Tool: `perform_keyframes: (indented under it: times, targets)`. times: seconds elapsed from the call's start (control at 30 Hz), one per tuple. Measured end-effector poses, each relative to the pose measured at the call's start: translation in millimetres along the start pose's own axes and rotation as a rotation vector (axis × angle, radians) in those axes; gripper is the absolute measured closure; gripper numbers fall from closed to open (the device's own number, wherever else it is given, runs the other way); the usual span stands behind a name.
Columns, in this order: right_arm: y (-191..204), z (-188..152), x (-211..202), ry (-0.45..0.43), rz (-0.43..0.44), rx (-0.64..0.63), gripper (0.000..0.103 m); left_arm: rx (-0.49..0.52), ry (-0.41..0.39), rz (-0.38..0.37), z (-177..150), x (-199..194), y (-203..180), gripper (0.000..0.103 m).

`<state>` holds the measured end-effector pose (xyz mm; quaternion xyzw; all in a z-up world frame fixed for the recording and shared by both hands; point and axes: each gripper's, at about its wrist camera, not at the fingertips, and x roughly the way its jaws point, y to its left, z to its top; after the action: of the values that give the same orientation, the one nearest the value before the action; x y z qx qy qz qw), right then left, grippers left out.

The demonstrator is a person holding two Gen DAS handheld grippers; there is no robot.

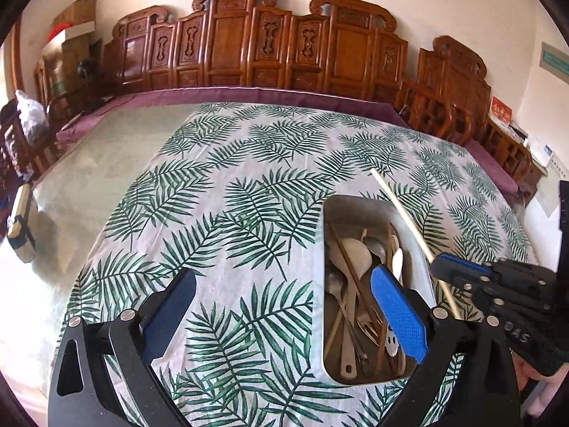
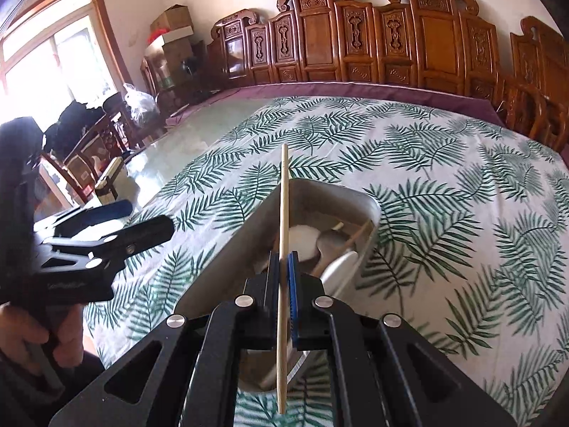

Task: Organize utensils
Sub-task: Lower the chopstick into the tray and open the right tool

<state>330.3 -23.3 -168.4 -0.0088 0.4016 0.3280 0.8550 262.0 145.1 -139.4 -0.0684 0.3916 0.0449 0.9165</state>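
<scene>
Chopstick (image 2: 283, 249), light, stiff and slippery, sits pinched mid-length in our right tongs (image 2: 283, 267) above the tray (image 1: 359, 204); we keep our left tongs (image 1: 284, 306) spread, empty, beside the tray.

a metal tray (image 1: 355, 210) sits on a leaf-print cloth (image 1: 231, 185) that covers the right part of the bench (image 1: 96, 178). in the tray lie spoons (image 1: 350, 252), a fork (image 1: 366, 323) and chopsticks (image 1: 350, 274), heaped lengthwise. the left tongs (image 1: 284, 306) hang over the cloth with one finger over the tray. the right tongs (image 2: 283, 267), to their right, grip one chopstick (image 2: 283, 213) above the tray. carved chairs (image 1: 249, 35) line the wall behind the bench.
</scene>
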Motion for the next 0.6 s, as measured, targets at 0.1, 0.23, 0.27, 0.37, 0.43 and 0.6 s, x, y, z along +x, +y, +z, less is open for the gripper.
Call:
perform_keyframes:
  times: [0.1,0.23,0.27,0.37,0.43,0.6]
  targets:
    - [0,2,14,0.014,0.02,0.028,0.097,-0.008,-0.004,0.004,1,-1,3,0.008]
    - [1,-2,31,0.043,0.015,0.039,0.097,-0.01,-0.001,0.002,0,-1,4,0.008]
    - [1,-4,37,0.053,0.01,0.045,0.097,-0.006,0.0,0.004,0,-1,4,0.008]
    - [-2,-8,47,0.077,-0.011,0.062,0.097,-0.002,0.0,0.005,-1,-1,3,0.008]
    - [-5,-11,53,0.092,-0.026,0.077,0.097,-0.004,0.0,0.003,-1,-1,3,0.008]
    - [-10,-15,61,0.101,-0.051,0.117,0.097,-0.005,0.0,0.003,-1,-1,2,0.008]
